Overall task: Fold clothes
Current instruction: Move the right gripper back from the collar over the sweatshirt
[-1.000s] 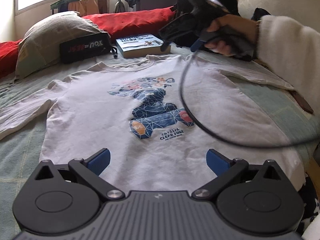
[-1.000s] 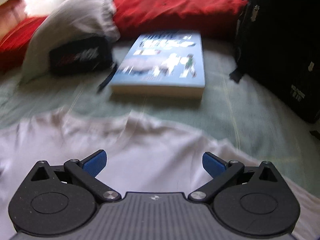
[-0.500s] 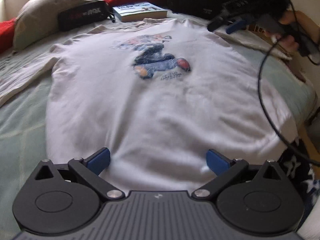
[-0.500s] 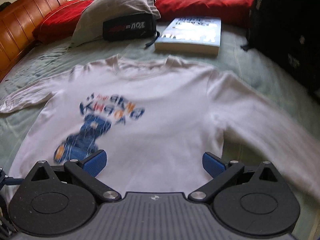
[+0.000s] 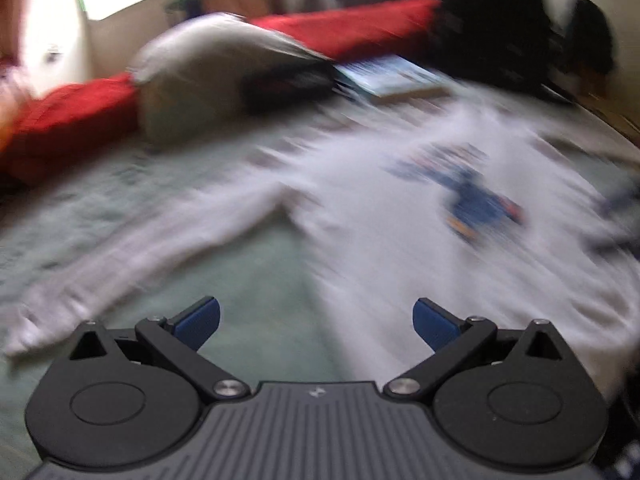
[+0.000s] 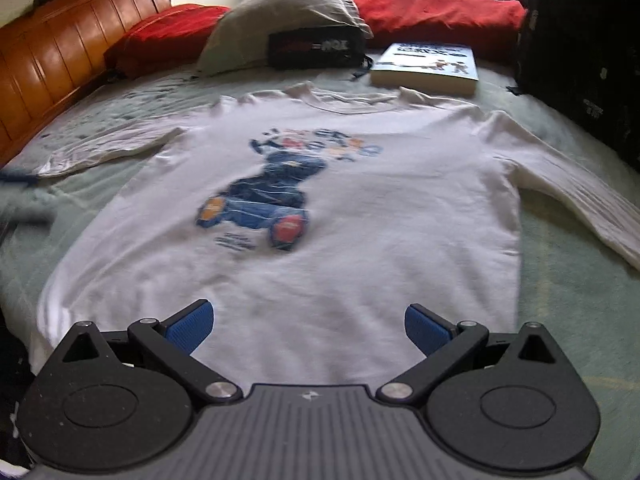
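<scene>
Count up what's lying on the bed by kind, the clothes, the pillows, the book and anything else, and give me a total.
White long-sleeved shirt: 1
Red pillows: 2
Grey pillow: 1
Book: 1
Black pouch: 1
Black bag: 1
Total: 7

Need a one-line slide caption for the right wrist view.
Open right hand-held gripper over hem of white long-sleeved bear-print shirt spread flat on green bedspread.

Pouch (image 6: 316, 48): white lettering, too blurred to read
Book (image 6: 430, 65): cover title unreadable
Shirt (image 6: 304, 184): print lettering blurred, unreadable
</scene>
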`<state>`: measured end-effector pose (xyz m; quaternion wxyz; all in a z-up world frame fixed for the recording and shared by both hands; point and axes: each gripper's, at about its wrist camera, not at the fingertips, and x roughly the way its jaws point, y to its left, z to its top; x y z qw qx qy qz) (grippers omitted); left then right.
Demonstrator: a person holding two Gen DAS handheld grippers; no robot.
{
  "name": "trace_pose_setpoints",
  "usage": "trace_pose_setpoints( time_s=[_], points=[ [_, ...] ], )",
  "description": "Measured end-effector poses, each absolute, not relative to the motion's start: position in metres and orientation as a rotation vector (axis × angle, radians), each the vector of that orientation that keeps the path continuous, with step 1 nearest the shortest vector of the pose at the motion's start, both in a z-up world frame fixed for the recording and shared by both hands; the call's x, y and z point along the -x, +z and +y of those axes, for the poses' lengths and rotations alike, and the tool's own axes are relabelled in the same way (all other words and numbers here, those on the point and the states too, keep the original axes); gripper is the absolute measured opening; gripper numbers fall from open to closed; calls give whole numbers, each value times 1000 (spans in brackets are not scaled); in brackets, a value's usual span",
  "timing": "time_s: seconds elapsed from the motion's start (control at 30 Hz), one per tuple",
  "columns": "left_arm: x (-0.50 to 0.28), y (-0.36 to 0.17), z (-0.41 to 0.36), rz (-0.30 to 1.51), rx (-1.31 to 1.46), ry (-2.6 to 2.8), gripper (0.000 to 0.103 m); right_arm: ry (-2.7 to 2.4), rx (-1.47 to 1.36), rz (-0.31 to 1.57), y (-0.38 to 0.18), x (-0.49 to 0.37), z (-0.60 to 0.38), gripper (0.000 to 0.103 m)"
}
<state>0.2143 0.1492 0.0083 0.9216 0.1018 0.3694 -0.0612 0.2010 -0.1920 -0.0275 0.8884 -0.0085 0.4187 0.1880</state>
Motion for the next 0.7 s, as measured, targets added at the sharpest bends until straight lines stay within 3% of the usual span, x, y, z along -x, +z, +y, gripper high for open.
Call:
trace_pose_setpoints(
  time_s=[0.33, 0.5, 0.7],
  points=[
    [-365, -49, 247, 744, -101, 182, 102, 382, 13, 855, -26, -200, -164, 103],
    [-356, -83, 270, 751, 1, 211, 102, 364, -4, 888, -38, -208, -164, 103],
    [-328, -77, 279, 790, 58, 152, 102, 360, -12, 901, -42, -213, -160, 103]
  ],
)
